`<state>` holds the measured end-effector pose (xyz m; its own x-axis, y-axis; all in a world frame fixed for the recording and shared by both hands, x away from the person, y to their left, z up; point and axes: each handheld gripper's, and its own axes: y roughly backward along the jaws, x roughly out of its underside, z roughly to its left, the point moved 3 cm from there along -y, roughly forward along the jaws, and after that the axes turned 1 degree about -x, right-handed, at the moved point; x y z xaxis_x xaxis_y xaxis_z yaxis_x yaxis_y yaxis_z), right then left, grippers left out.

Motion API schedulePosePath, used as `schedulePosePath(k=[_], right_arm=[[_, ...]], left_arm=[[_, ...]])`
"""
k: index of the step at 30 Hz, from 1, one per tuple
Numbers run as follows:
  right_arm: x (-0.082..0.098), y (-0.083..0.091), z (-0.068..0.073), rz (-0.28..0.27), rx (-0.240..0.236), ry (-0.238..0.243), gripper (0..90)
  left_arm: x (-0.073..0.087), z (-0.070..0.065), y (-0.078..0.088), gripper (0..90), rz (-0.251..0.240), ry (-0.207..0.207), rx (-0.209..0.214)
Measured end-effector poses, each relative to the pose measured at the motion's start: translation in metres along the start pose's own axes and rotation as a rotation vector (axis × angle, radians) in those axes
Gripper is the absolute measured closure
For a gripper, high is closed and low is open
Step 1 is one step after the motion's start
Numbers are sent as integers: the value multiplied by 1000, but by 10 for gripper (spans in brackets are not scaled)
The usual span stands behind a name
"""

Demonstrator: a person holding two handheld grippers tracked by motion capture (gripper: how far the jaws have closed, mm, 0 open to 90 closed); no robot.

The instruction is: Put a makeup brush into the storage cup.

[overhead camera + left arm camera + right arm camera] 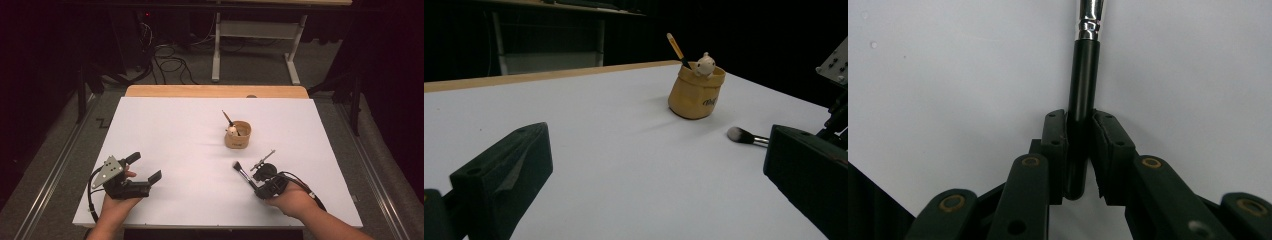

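Note:
A makeup brush (242, 171) with a black handle (1083, 85) and silver ferrule lies on the white table sheet (190, 150) at the front right. My right gripper (254, 186) is shut on the handle's end, its pads (1055, 137) pressing both sides in the right gripper view (1079, 145). The bristle head (738, 134) points toward a tan cup (238, 134). That cup (696, 90) holds another brush and a small white figure. My left gripper (145, 168) rests at the front left, jaws wide apart with nothing between them (654, 185).
A wooden table edge (215, 91) runs along the back of the sheet. Beyond it stand a white desk frame (255, 45) and floor cables (170, 62). A thin metal rod (263, 159) sticks up from the right gripper's body.

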<state>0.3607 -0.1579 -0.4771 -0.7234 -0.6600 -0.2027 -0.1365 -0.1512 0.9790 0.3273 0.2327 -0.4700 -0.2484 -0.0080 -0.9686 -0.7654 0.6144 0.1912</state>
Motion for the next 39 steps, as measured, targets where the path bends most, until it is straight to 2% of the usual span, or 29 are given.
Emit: schedulePosePath(k=[7,16,19,20,21,30,34,39], right_arm=[[0,0,0,4,11,5,792],[0,-1,-1,3,2,7,806],[0,0,1,13,-4,-27,808],[0,-1,-1,2,-4,3,808],[0,-1,-1,1,-4,8,809],[0,0,-1,-4,4,24,809],[-1,2,1,-20,-8,20,808],[-2,8,0,-32,5,22,809]], left_arm=[[0,0,0,2,3,-5,0],[0,0,0,2,4,-5,0],[0,0,0,2,3,-10,0],[0,0,0,2,3,-10,0],[0,0,0,2,3,-10,1],[0,0,0,2,4,-10,-1],[0,1,0,2,10,-9,-2],[0,0,0,2,5,-9,-2]])
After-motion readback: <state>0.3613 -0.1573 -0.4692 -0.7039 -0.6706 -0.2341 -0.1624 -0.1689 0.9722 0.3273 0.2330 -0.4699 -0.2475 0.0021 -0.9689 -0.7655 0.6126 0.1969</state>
